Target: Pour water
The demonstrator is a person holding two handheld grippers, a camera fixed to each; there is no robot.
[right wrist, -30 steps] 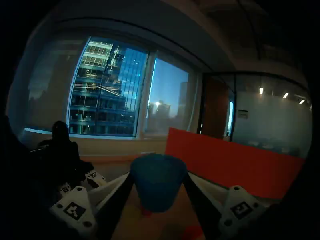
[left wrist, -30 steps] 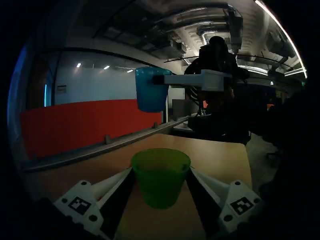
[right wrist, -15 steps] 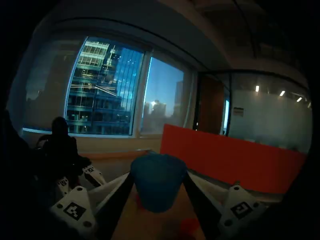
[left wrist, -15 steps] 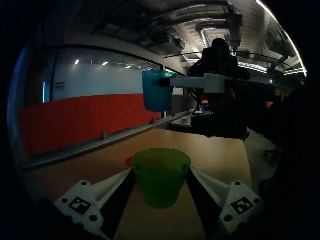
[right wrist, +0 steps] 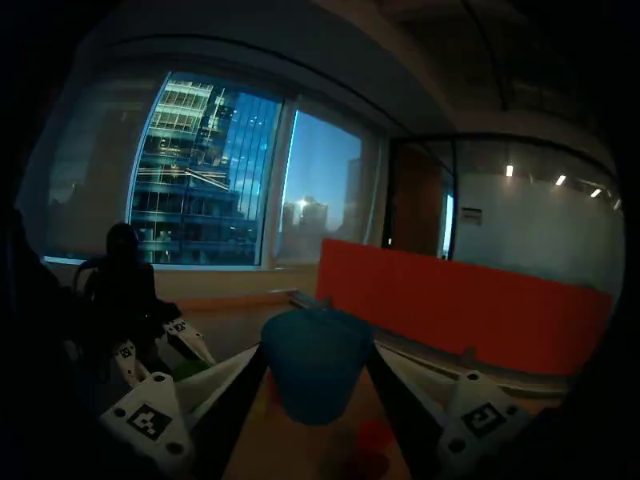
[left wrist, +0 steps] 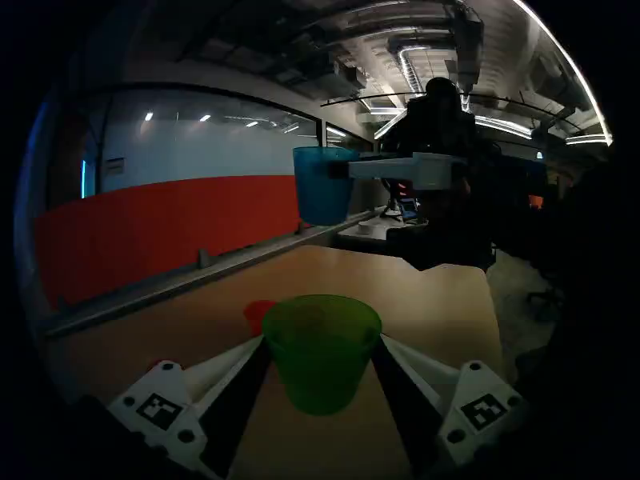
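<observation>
A green cup (left wrist: 322, 352) stands upright between the white fingers of my left gripper (left wrist: 320, 376), which is shut on it just above the wooden table (left wrist: 416, 304). Higher and farther off in the left gripper view, the blue cup (left wrist: 322, 184) hangs upright in the other gripper's fingers (left wrist: 400, 168). In the right gripper view my right gripper (right wrist: 316, 384) is shut on that blue cup (right wrist: 316, 372). The left gripper (right wrist: 172, 344) with a bit of the green cup (right wrist: 190, 368) appears low at the left there. No water is visible.
A small red object (left wrist: 258, 314) sits on the table behind the green cup; red blobs (right wrist: 370, 436) show below the blue cup. A red partition (left wrist: 160, 232) and rail border the table's far side. A dark figure of a person (left wrist: 440, 120) holds the right gripper. Large windows (right wrist: 208, 176) lie beyond.
The blue cup in my right gripper has drifted right and slightly lower in the left gripper view. The red object has come into view behind the green cup. Both grips are unchanged.
</observation>
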